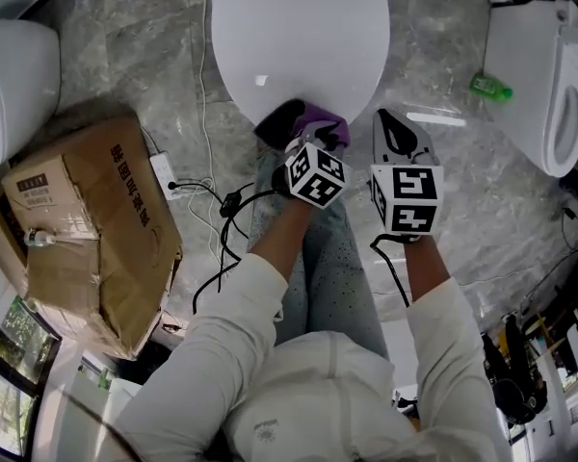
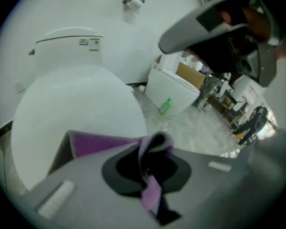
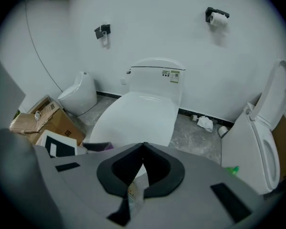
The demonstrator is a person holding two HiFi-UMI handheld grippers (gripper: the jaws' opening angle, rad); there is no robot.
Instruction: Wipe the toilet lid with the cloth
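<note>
The left claw (image 1: 306,131) is clamped on the purple cloth (image 1: 320,121). In the left gripper view a fold of the cloth (image 2: 100,143) is pinched between the jaws and the rest spreads out to the left, in front of them. The cloth sits at the near edge of the white toilet lid (image 1: 299,37), just above the middle of the head view. It looks to be touching the lid's front rim, though actual contact cannot be confirmed.

The right claw (image 1: 393,128) hangs just right of the lid's near edge, over the grey floor (image 1: 443,171). Its jaws are fully together with nothing between them, as the right gripper view shows (image 3: 143,146).

A cardboard box (image 1: 87,229) lies at the left of the head view. A second toilet (image 1: 549,85) with its lid raised stands at the upper right, with a green bottle (image 1: 489,87) beside it.

The step in hand appears to be the wipe itself, at or near its start on the lid's front edge. Most of the lid, toward the top of the frame, is bare of the cloth.

The next move likely calls for pressing the cloth flat on the lid and drawing it across toward the hinge in overlapping passes. The grip should stay firm so the fold does not slip. The right claw seems to have no part in it and only needs to stay clear.
</note>
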